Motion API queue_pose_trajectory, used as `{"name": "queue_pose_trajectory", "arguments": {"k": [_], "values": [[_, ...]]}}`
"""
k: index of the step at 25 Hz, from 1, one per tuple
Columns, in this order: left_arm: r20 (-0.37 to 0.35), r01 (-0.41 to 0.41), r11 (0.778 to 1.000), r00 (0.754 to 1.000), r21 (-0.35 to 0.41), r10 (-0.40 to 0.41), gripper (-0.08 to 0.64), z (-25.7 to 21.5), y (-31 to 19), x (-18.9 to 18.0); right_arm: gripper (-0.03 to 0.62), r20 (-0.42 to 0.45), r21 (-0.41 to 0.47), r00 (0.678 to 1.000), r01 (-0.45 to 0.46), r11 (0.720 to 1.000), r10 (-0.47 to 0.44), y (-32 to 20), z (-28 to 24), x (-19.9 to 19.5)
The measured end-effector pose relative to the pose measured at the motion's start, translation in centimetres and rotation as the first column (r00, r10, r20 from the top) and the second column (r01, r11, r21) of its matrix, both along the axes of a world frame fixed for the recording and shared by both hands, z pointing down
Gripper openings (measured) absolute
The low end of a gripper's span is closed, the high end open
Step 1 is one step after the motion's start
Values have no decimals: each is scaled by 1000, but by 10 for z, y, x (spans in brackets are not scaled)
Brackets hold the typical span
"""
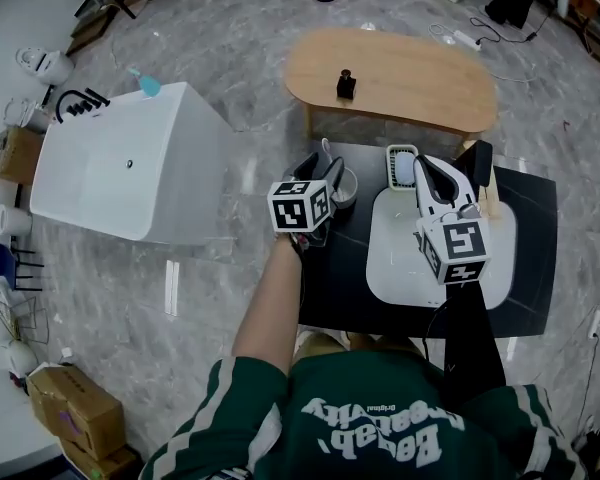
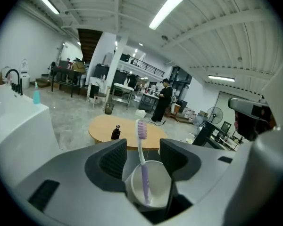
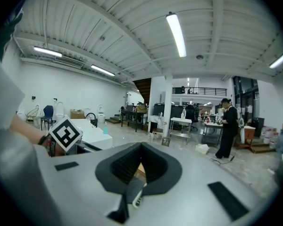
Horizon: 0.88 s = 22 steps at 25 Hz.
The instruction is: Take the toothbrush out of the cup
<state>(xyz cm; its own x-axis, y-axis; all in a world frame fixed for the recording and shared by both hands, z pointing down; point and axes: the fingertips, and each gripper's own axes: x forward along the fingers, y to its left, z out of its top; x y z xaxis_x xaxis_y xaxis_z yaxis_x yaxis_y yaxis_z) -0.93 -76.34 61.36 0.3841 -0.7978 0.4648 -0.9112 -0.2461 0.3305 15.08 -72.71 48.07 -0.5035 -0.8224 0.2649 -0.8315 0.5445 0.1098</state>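
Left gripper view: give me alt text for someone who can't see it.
The open jaws of the left gripper frame a purple toothbrush standing in a white cup, with a gap on either side. Beyond them is an oval wooden table with a small dark bottle on it, in a large hall where a person in dark clothes stands.

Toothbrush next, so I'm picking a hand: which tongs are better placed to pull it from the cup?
Left. The left tongs are open with the toothbrush standing in the cup lined up between them. The right tongs are shut, over the white tray, away from the cup.
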Motion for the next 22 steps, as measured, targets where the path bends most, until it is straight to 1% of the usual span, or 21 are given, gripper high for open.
{"name": "queue_pose_trajectory", "arguments": {"k": [5, 7, 8, 9, 11, 13, 16, 22], "values": [[-29, -1, 999, 1000, -40, 0, 216, 19, -9, 5, 3, -1, -20, 1000, -13, 1000, 13, -7, 11, 13], [-20, 1, 999, 1000, -52, -2, 210, 25, -11, 4, 3, -9, -31, 1000, -17, 999, 17, -7, 17, 17], [-11, 3, 999, 1000, -51, -4, 151, 26, -11, 2, 3, -11, -35, 1000, -20, 999, 19, -7, 19, 19], [-13, 7, 999, 1000, -47, -7, 53, 26, -12, 1, 3, -12, -37, 1000, -22, 999, 21, -7, 21, 20], [-48, 17, 999, 999, -43, -19, 30, 24, -12, 0, 3, -11, -39, 1000, -25, 999, 25, -7, 23, 23], [-65, 19, 999, 998, -44, -22, 29, 23, -12, 0, 3, -9, -38, 1000, -27, 999, 26, -8, 23, 23], [-56, 3, 999, 998, -37, -5, 25, 19, -11, 3, 3, -4, -35, 1000, -23, 999, 23, -8, 21, 20], [-32, -42, 999, 999, 15, 42, 23, -6, 0, 10, 3, 8, -14, 1000, -8, 1000, 9, -2, 10, 8]]}}
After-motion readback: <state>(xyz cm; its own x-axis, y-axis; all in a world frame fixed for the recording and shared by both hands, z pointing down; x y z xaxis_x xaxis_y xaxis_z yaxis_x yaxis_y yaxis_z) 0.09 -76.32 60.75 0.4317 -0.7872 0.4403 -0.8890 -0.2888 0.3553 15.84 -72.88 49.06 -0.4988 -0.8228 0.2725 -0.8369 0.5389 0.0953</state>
